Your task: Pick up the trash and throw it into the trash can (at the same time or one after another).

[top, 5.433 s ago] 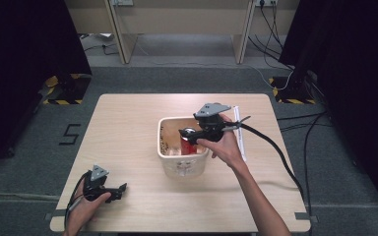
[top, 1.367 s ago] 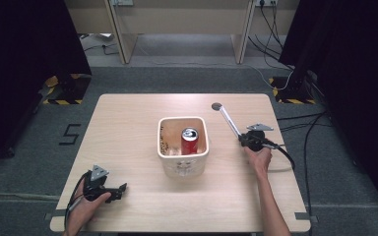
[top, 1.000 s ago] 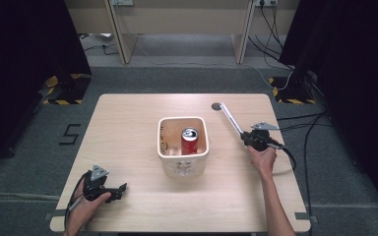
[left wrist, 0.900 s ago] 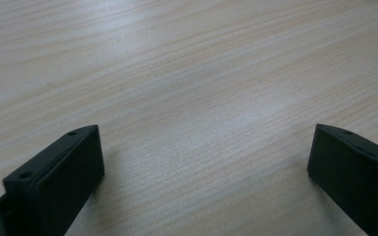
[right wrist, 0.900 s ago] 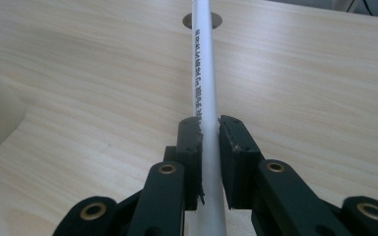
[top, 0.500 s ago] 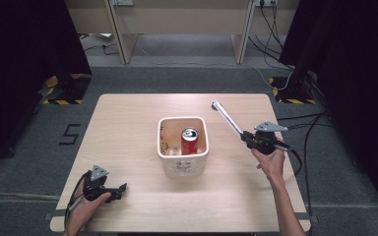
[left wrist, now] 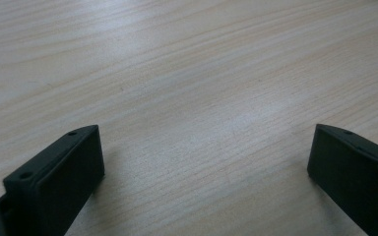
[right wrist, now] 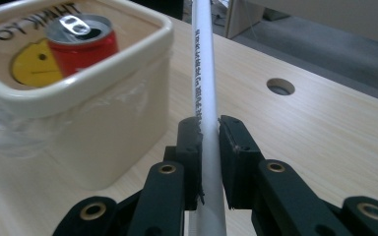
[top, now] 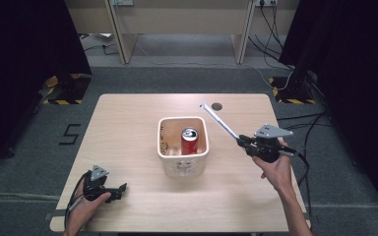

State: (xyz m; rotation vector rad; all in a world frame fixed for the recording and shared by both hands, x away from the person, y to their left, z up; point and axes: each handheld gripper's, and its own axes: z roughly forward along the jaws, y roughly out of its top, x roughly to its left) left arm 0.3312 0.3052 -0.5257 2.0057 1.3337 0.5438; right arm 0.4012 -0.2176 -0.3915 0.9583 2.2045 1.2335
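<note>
Right gripper view: white rod clamped for the bin

We are pinching the white rod [right wrist: 204,73] in the right claw [right wrist: 207,129], lifted off the counter [top: 128,128] beside the cream bin [right wrist: 128,88], probably for dropping in by the red can [right wrist: 81,42]. Left claw [left wrist: 204,162] is resting wide, empty.

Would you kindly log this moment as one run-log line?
right gripper: shut on white tube, lifted | left gripper: open, resting on table | red can: upright in bin

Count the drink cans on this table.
1. The red can stands upright inside the cream tub at the middle of the table; anything lower in the tub may be hidden.
</note>
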